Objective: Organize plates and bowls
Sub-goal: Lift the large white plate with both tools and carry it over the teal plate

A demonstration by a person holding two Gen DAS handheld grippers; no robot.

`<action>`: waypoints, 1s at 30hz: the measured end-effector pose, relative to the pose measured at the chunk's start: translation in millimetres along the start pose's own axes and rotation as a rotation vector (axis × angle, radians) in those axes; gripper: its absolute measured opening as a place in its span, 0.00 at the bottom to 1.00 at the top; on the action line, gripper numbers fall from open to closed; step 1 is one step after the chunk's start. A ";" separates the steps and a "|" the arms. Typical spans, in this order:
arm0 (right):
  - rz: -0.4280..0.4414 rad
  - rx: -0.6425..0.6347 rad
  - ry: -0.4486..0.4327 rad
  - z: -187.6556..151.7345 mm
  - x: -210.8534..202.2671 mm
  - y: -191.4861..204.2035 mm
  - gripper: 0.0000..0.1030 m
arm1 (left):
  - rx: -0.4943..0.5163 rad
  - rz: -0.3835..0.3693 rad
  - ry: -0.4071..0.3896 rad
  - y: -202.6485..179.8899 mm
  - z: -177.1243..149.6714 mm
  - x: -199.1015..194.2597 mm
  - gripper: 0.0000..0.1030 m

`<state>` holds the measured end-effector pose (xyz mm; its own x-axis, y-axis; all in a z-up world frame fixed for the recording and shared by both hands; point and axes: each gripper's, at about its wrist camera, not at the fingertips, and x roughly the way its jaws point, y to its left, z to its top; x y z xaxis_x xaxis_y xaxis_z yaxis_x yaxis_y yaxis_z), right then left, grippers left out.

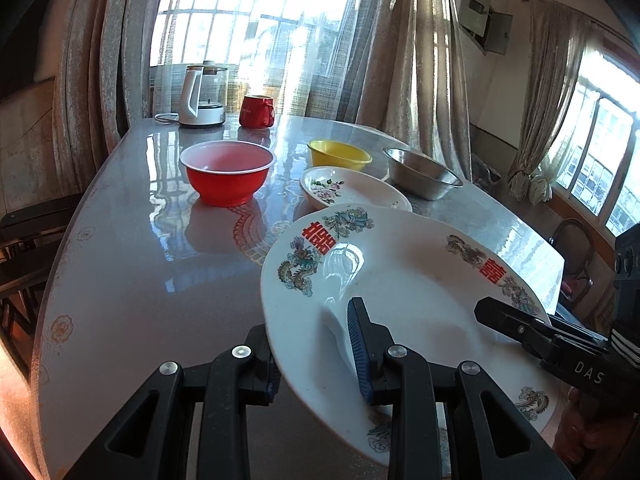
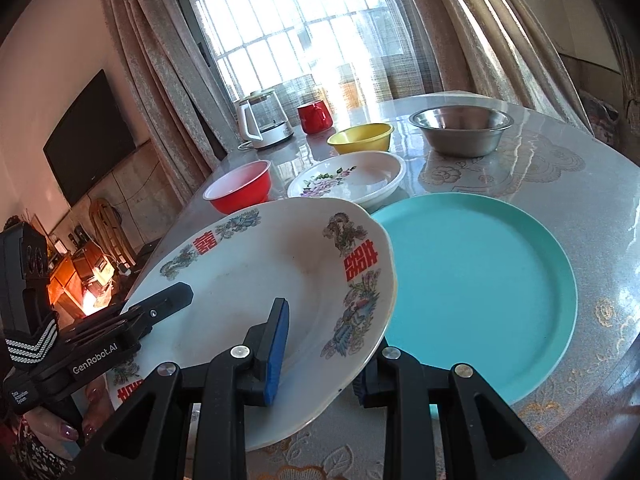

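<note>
Left wrist view: the left hand-held gripper (image 1: 318,352) pinches the rim of the glossy white dragon-pattern plate (image 1: 400,300), tilted above the shiny marbled bench (image 1: 140,272); a red plastic bowl (image 1: 227,176) sits at 11 o'clock. Right wrist view: the right hand-held gripper (image 2: 320,354) clamps the plate's opposite rim, and only here a matte teal plate (image 2: 480,280) lies at 2 o'clock, a steel bowl (image 2: 462,130) beyond it.

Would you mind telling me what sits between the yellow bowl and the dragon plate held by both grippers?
The floral dish lies between the yellow bowl and the dragon plate; the right wrist view shows it best.
</note>
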<state>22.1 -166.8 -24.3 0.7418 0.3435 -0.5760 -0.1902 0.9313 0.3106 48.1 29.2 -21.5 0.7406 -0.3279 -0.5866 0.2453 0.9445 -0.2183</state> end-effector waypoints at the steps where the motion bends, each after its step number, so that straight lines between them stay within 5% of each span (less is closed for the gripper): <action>1: -0.006 0.006 -0.004 0.6 -2.7 -3.6 0.27 | 0.006 -0.006 0.001 -4.0 1.7 2.1 0.29; 30: -0.227 0.166 -0.040 13.4 -19.3 -109.9 0.27 | 0.113 -0.076 0.159 -106.0 27.4 98.0 0.30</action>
<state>37.2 -277.3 -37.2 0.7785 0.1208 -0.6158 0.0887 0.9503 0.2986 111.8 -102.5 -34.5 0.6111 -0.3889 -0.6894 0.3725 0.9098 -0.1830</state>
